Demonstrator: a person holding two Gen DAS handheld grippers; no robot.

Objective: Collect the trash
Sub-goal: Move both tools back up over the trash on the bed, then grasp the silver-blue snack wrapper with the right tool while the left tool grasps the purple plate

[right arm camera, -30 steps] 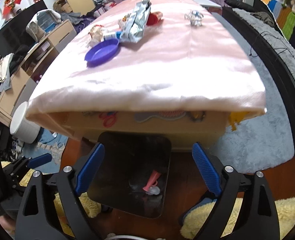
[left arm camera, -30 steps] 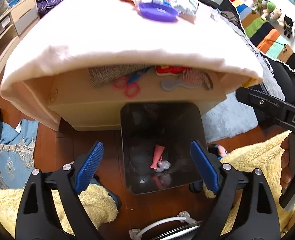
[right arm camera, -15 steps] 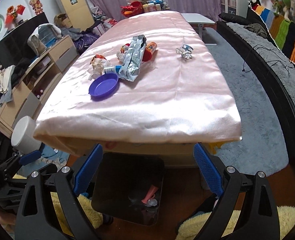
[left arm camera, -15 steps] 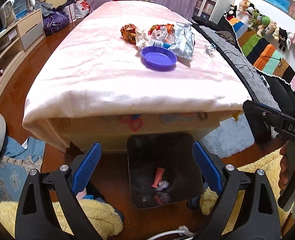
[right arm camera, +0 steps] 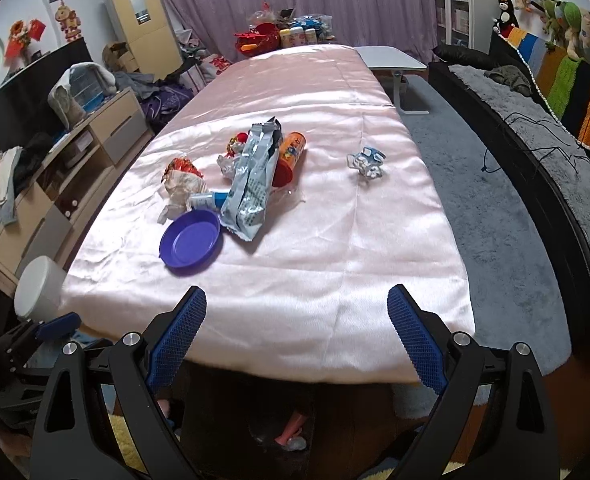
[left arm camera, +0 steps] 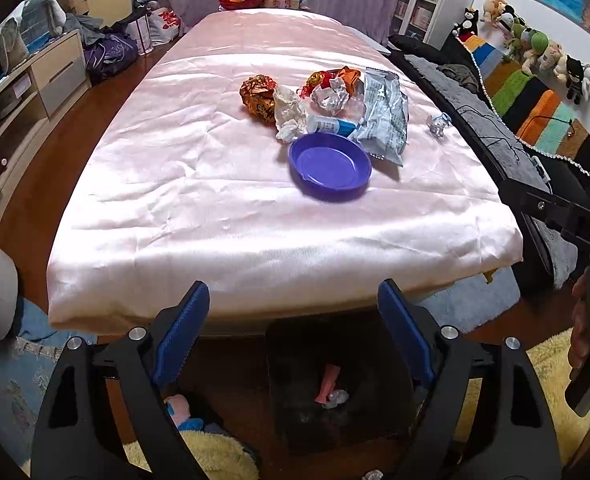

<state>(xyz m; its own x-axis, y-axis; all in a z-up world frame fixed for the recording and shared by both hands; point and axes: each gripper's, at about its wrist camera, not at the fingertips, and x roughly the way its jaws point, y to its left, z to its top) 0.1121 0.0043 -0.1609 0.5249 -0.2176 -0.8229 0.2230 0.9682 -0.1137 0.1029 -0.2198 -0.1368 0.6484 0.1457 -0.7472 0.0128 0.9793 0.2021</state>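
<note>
1. The dark bin (left arm camera: 335, 396) sits on the floor just under the near edge of the tabletop (left arm camera: 215, 184), with a pink scrap (left arm camera: 329, 380) and a crumpled clear wrapper (left arm camera: 337, 397) inside.
2. The purple dish (left arm camera: 330, 166) on the tabletop is empty.
3. Trash is heaped just behind the dish: silver bag (left arm camera: 383, 120), white wad (left arm camera: 289, 110), orange can (right arm camera: 291, 156).
4. Left gripper (left arm camera: 295, 336) is spread wide and holds nothing; right gripper (right arm camera: 297, 340) likewise.

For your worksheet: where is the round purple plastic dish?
The round purple plastic dish lies on the pink tablecloth, just nearer than the silver foil wrapper.
</note>
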